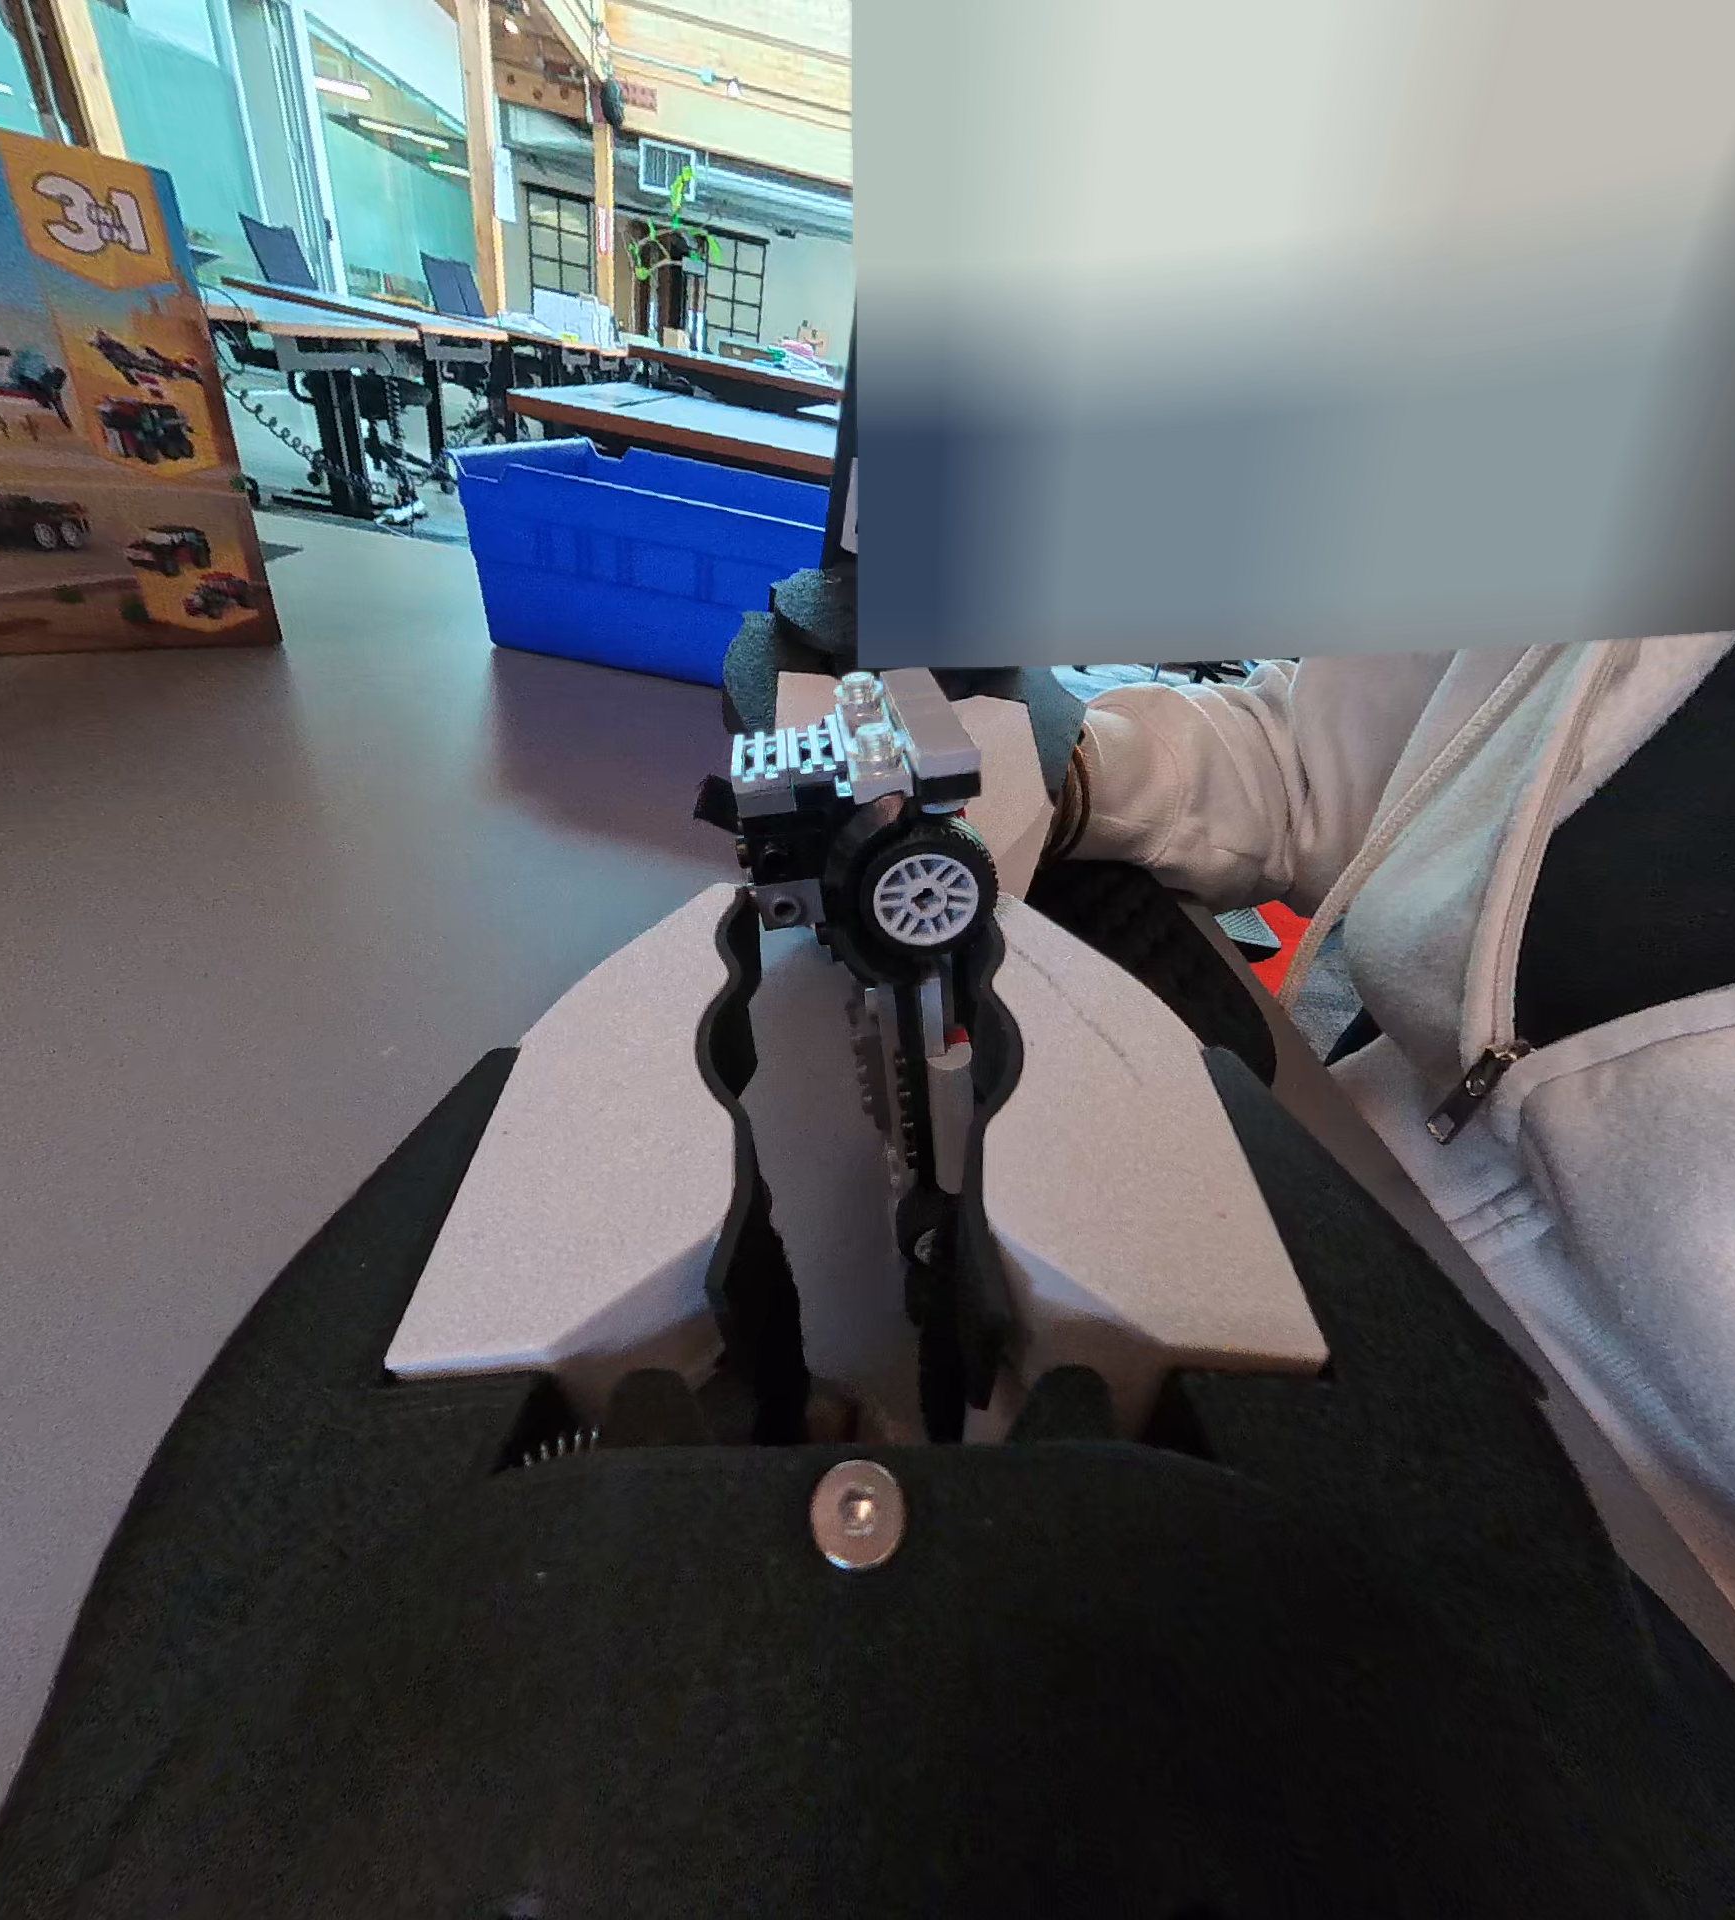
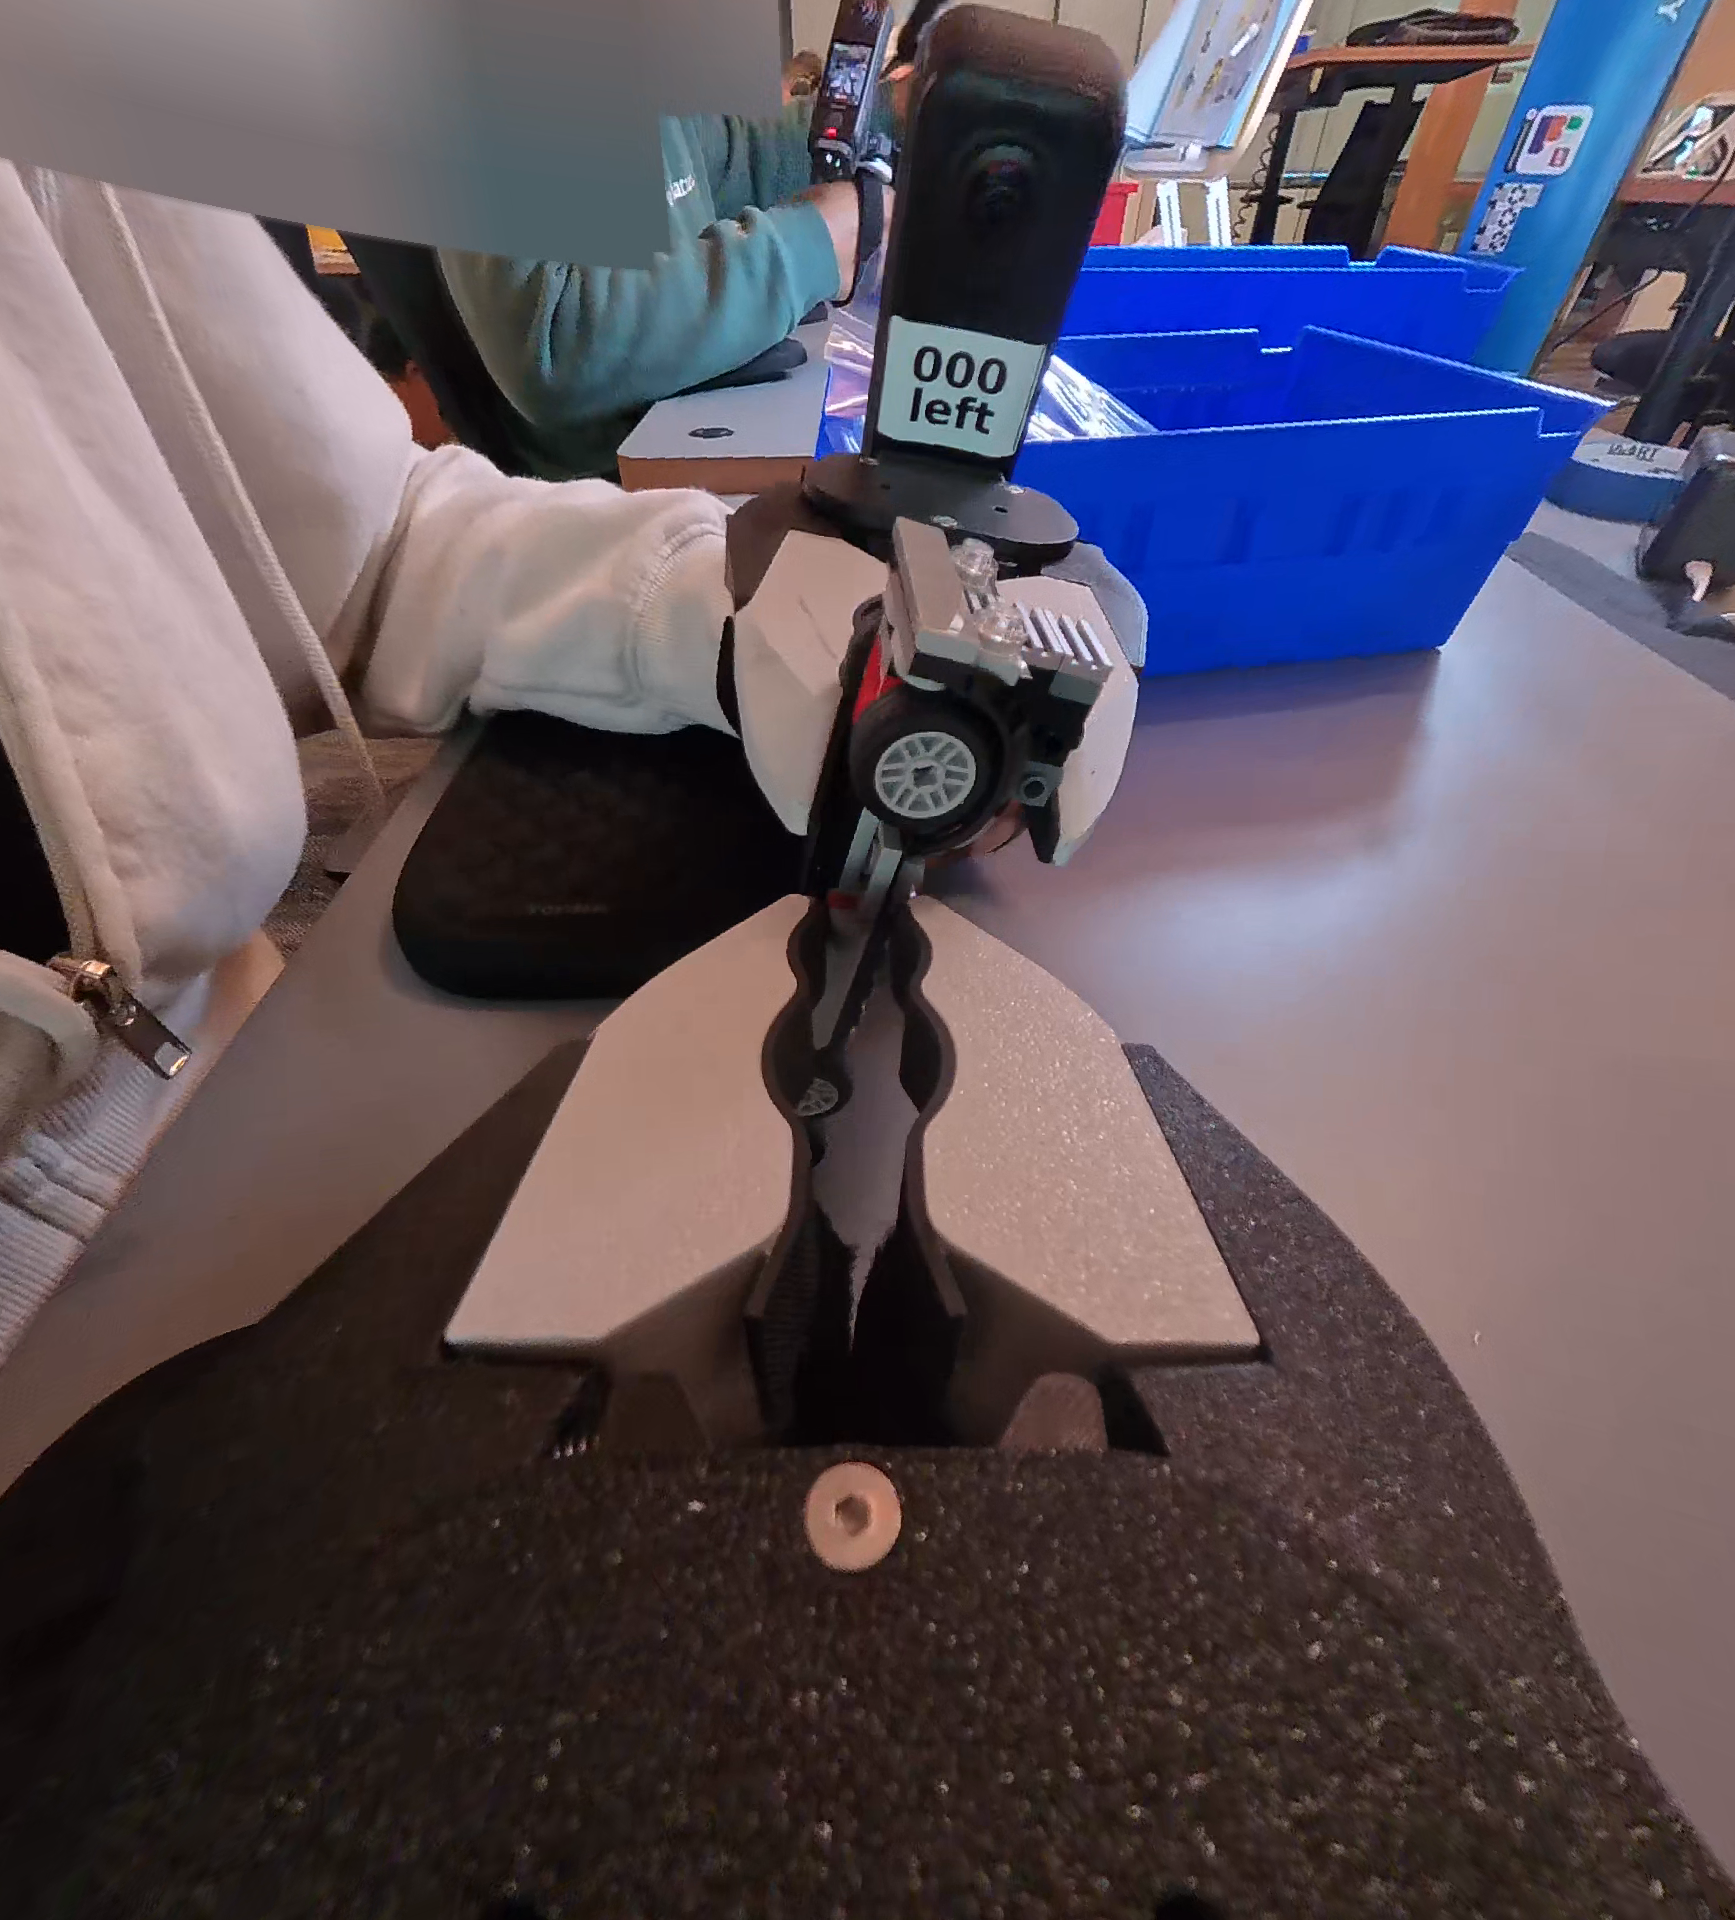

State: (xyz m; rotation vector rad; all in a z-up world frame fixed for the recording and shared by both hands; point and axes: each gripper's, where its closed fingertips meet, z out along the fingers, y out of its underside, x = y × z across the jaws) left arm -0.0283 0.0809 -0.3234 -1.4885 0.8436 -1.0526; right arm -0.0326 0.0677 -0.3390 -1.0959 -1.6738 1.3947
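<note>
Open-plan office or lab: rows of desks [image 1: 406, 332], glass partitions [image 1: 385, 177], blue bins [image 2: 1362, 457].

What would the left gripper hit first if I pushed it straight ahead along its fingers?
The right gripper, which faces it from the far end of the toy car both seem to hold. The car fills the line between them, so it would be squeezed first. Depth between them is hard to judge.

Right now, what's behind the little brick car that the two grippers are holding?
In the left wrist view, the right gripper and a white sleeve sit directly behind the brick car, with a blue bin farther back. The car hides the right gripper's fingertips.
</note>
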